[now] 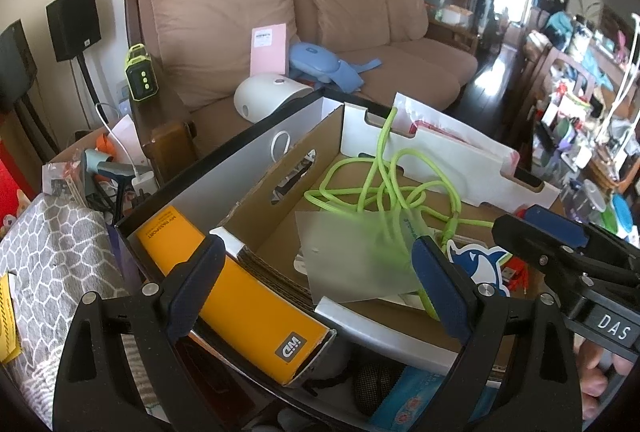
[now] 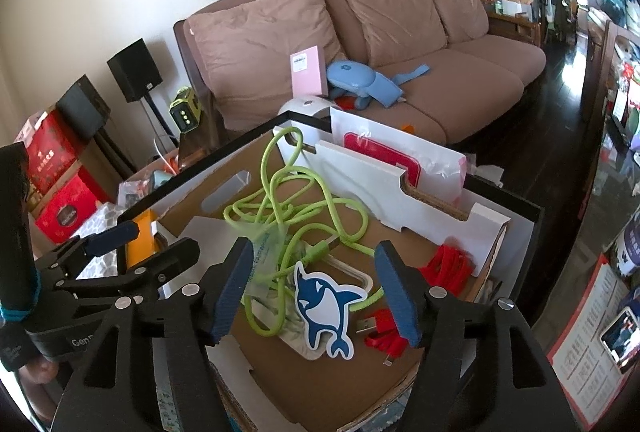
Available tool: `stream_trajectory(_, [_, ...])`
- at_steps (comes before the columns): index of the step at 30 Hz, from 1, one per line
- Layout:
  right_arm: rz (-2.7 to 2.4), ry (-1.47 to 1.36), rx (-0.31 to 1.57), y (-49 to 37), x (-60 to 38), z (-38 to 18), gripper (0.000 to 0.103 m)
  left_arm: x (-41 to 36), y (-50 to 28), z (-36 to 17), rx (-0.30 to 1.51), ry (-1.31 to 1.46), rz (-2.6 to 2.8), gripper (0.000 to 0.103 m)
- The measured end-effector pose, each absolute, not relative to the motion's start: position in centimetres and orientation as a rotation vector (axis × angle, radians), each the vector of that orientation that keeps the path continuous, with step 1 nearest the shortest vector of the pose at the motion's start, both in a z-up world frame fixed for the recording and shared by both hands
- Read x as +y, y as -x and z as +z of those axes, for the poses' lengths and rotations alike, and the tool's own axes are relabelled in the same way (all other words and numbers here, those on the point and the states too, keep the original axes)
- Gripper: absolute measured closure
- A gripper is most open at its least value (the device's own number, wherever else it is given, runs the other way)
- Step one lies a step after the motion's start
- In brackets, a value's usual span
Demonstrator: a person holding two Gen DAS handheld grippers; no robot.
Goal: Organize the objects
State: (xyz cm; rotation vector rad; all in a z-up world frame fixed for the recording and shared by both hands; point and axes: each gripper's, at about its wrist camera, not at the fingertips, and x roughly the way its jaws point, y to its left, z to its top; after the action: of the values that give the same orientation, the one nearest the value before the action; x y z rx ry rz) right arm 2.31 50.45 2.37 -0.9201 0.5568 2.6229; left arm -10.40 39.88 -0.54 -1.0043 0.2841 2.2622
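A cardboard box (image 2: 188,176) holds a tangled lime-green cable (image 2: 280,200), partly inside a frosted plastic bag (image 2: 260,248). A blue-and-white dolphin sticker (image 2: 324,308) and a red cable (image 2: 448,264) also lie in the box. My right gripper (image 2: 316,288) hovers open over the sticker, its left pad next to the bag and gripping nothing. In the left wrist view my left gripper (image 1: 318,288) stands wide open above the bag (image 1: 352,256) and a yellow box (image 1: 240,296) wedged beside a cardboard divider (image 1: 256,200). The right gripper (image 1: 536,244) shows at that view's right edge.
A white slotted insert (image 2: 440,200) with a red-and-white packet behind it stands at the box's far side. Beyond is a brown sofa (image 2: 400,32) carrying a pink card, a blue item and a white device. Black speakers (image 2: 134,70) stand left, clutter at right.
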Motion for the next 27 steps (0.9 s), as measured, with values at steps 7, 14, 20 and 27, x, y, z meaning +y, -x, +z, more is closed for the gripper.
stream_trajectory(7, [2.622, 0.876, 0.553, -2.7, 50.5, 2.7, 0.037, 39.3, 10.9, -0.3, 0.255, 1.011, 2.273, 0.009])
stream_trajectory(14, [2.627, 0.837, 0.569, -2.9, 50.7, 3.0, 0.037, 38.8, 11.1, 0.0, 0.226, 1.011, 2.281, 0.009])
stream_trajectory(20, [2.634, 0.838, 0.553, -2.8, 50.4, 3.1, 0.037, 39.0, 10.6, 0.2, 0.237, 0.995, 2.278, 0.009])
stream_trajectory(27, [2.637, 0.838, 0.551, -2.8, 50.3, 3.1, 0.037, 38.8, 10.5, 0.4, 0.229, 0.99, 2.285, 0.009])
